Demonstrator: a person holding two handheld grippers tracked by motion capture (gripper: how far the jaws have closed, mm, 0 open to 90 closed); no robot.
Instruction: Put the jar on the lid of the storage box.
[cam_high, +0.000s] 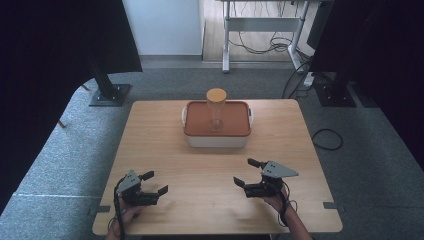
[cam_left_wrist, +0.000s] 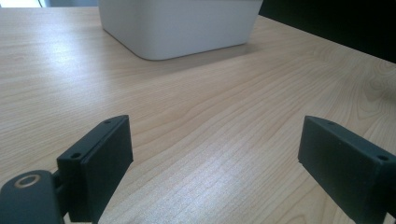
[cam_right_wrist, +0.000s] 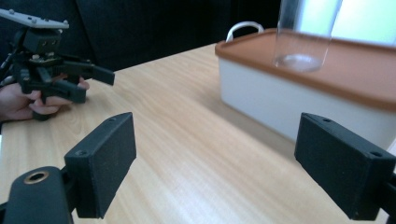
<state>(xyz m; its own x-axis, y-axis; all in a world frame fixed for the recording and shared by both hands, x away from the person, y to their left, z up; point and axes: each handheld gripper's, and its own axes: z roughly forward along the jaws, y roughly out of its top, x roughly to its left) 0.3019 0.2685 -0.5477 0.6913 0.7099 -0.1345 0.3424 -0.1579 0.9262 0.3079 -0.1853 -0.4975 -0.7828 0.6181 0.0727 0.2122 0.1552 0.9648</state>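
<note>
Clear jar (cam_high: 216, 111) upright on the orange lid (cam_high: 195, 120) of the white box (cam_high: 217, 141), long axis vertical. Ahead of both grippers, nearer the right gripper (cam_high: 247, 173), jaws wide, empty. Left gripper (cam_high: 156, 183) farther from the box, also wide, empty.

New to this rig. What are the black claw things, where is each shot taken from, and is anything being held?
There is no robot arm: a person holds a two-jaw gripper in each hand. The high view looks down on the wooden table, with the left gripper and the right gripper near the person's edge. The other two pictures come from cameras riding on each gripper, looking along its black jaws. On the table stands a white box with an orange lid, and a clear jar with a tan cap stands on that lid. Both grippers are open and hold nothing.
</note>
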